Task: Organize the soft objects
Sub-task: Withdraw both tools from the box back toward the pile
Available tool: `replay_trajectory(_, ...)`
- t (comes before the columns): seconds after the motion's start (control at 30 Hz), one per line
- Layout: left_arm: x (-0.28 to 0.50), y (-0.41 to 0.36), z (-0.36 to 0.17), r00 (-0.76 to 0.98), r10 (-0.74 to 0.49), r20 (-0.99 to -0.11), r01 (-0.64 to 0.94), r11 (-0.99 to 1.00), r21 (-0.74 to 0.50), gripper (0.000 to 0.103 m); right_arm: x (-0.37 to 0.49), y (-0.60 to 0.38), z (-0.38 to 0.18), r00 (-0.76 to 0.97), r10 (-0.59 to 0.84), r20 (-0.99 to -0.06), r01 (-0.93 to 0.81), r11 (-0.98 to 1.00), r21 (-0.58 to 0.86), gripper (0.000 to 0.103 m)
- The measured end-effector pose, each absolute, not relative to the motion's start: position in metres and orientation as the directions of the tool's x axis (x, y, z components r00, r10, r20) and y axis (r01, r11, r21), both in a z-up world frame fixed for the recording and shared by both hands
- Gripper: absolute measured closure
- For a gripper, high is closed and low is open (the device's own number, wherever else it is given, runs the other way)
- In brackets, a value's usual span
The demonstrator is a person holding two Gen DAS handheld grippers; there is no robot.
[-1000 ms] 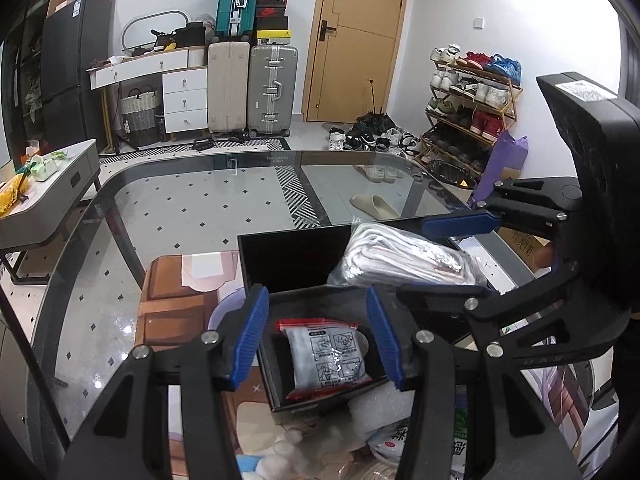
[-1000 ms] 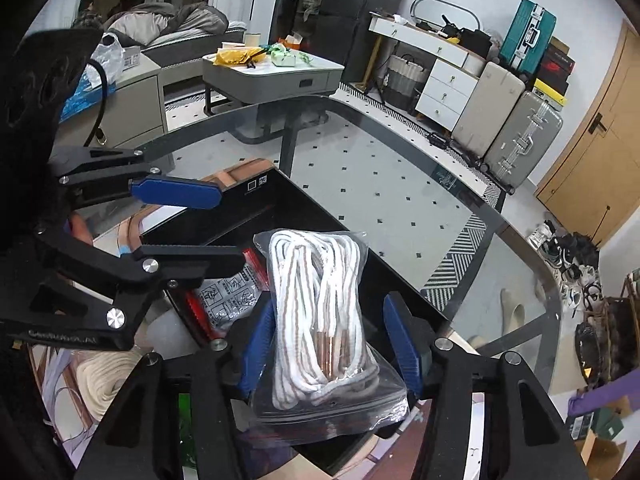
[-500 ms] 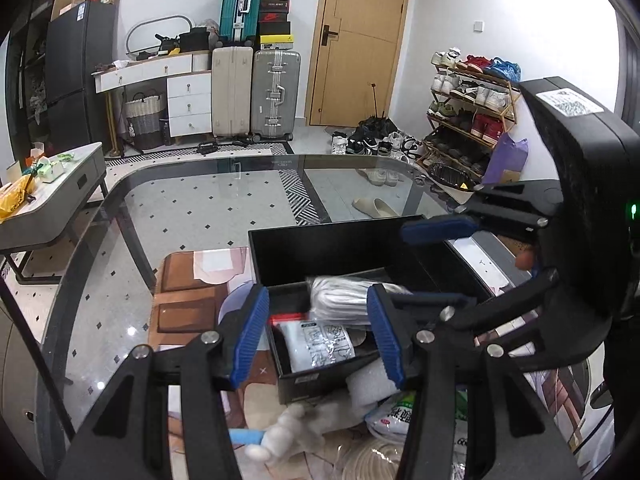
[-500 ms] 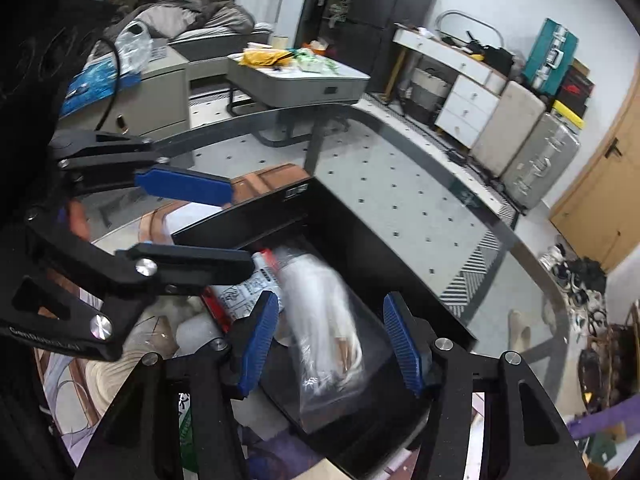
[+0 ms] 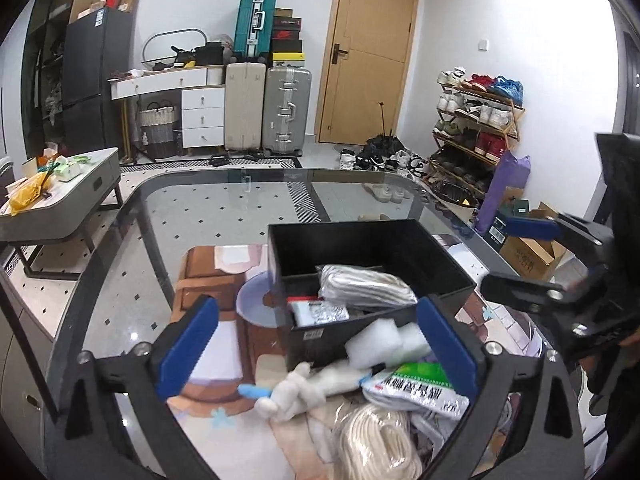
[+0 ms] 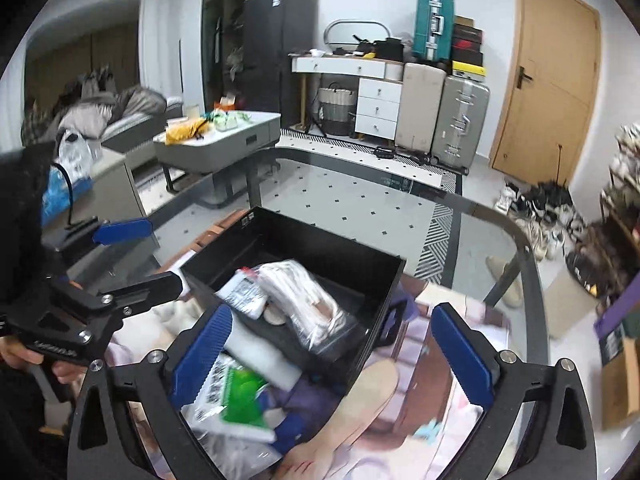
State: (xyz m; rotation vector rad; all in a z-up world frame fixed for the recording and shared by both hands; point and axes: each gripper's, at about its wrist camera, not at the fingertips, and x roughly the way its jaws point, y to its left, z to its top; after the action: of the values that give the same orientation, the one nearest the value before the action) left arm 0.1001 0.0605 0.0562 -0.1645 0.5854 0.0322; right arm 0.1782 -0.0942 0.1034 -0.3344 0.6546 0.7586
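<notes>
black bin (image 5: 448,268) sits mid-table, bare glass table (image 5: 224,216) beyond; left gripper (image 5: 316,344) and right gripper (image 6: 332,354) jaws opening, empty.

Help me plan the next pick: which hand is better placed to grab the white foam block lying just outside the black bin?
Left, probably. The left gripper, jaws opening and empty, points at the white foam block beside the black bin. For the right gripper, also opening and empty, the block lies off-centre.

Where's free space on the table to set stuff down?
Bare glass table beyond and left of the black bin; some room in the bin's far half. Crowded near its front: foam block, plush toy, rope coil, green packet.
</notes>
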Motion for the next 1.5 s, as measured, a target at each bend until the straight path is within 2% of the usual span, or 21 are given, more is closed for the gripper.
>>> replay_trajectory(0.5,0.051,0.052,0.051,0.841,-0.034,-0.54,-0.061,0.986,-0.157,0.0,0.105,-0.139,0.105,0.581,0.552,-0.598,-0.66,0.749,0.051,0.001)
replay_trajectory(1.07,0.032,0.039,0.038,0.855,0.005,-0.518,-0.075,0.991,-0.115,0.0,0.072,-0.141,0.054,0.521,0.52,-0.677,-0.622,0.774,0.117,0.001)
replay_trajectory(1.27,0.035,0.043,0.024,0.838,-0.008,-0.546,-0.09,0.984,-0.151,0.0,0.075,-0.133,0.029,0.485,0.489,-0.725,-0.601,0.789,0.13,0.001)
replay_trajectory(1.5,0.039,0.04,0.017,0.828,-0.01,-0.561,-0.064,0.992,-0.112,0.0,0.076,-0.125,0.014,0.459,0.478,-0.749,-0.588,0.795,0.148,0.001)
